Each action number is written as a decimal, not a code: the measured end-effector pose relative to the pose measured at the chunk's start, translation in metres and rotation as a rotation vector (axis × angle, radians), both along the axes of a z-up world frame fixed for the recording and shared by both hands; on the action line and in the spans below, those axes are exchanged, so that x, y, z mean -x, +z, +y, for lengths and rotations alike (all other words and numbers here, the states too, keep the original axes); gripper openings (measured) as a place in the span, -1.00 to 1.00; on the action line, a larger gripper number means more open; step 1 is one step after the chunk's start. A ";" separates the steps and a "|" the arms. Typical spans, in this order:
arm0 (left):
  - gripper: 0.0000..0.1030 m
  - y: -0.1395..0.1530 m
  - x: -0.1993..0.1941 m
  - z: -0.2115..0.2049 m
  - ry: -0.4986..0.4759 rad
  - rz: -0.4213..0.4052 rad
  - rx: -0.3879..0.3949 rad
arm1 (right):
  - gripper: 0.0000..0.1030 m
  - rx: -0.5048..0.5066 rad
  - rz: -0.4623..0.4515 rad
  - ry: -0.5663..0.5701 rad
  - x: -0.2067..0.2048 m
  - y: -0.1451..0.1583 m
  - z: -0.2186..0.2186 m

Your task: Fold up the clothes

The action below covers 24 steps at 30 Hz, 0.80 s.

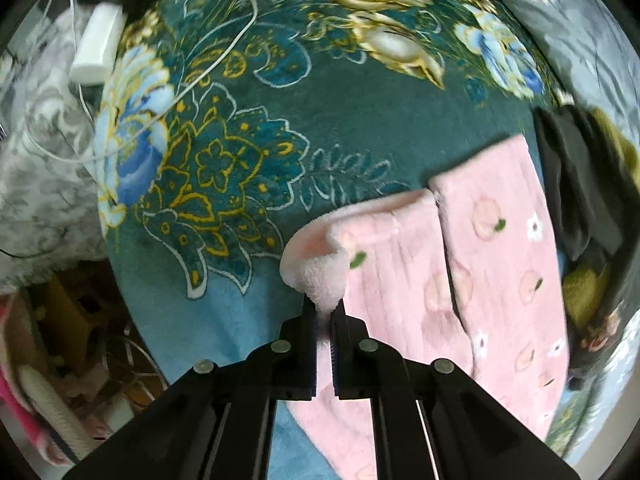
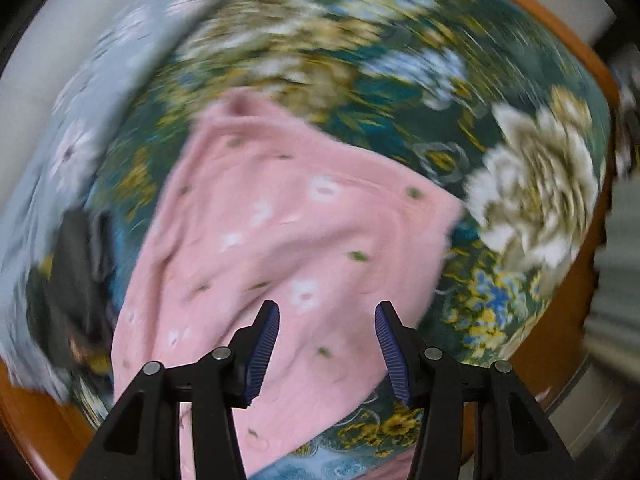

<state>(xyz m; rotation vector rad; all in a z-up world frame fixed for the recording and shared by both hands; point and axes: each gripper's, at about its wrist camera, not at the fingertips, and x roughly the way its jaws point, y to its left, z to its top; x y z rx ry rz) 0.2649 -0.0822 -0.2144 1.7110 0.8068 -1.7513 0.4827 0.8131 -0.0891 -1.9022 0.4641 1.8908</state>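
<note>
A pink fleece garment [image 1: 492,256] with peach and flower prints lies on a green floral blanket [image 1: 360,112]. My left gripper [image 1: 325,308] is shut on the garment's edge, which curls up over the fingertips and is lifted a little. In the right wrist view the same pink garment [image 2: 280,240] spreads flat over the blanket [image 2: 520,184]. My right gripper [image 2: 326,312] is open and empty just above the garment's near part. This view is blurred by motion.
A dark garment [image 1: 576,184] lies right of the pink one, also at the left in the right wrist view [image 2: 76,280]. A white charger [image 1: 98,48] and cable [image 1: 224,52] lie at the blanket's far left. Clutter sits below the bed edge [image 1: 80,320]. A wooden bed frame [image 2: 560,28] borders the blanket.
</note>
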 end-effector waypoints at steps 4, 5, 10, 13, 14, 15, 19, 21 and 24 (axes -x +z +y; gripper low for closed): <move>-0.91 0.008 0.008 0.002 -0.035 -0.029 0.049 | 0.04 0.002 -0.047 -0.060 -0.005 -0.032 0.036; -0.91 0.009 0.013 0.005 -0.045 -0.038 0.061 | 0.04 0.003 -0.058 -0.075 -0.006 -0.040 0.045; -0.91 0.005 0.023 0.021 -0.065 -0.067 0.092 | 0.04 0.013 -0.110 -0.149 -0.013 -0.077 0.083; -0.92 0.009 0.028 0.025 -0.076 -0.072 0.117 | -0.62 0.030 -0.152 -0.177 -0.015 -0.088 0.080; -0.93 0.011 0.030 0.026 -0.082 -0.071 0.125 | -0.80 0.034 -0.167 -0.203 -0.019 -0.090 0.078; -0.94 0.013 0.032 0.026 -0.090 -0.069 0.135 | -0.88 0.034 -0.165 -0.217 -0.020 -0.087 0.076; -0.96 0.029 0.042 0.009 -0.064 -0.093 0.173 | -0.92 -0.019 -0.145 -0.232 -0.013 -0.056 0.072; -0.96 0.040 0.045 -0.007 -0.024 -0.089 0.186 | -0.92 -0.034 -0.107 -0.267 -0.012 -0.032 0.077; -0.96 0.059 0.042 -0.031 0.027 -0.070 0.177 | -0.93 -0.034 -0.076 -0.282 -0.020 0.004 0.083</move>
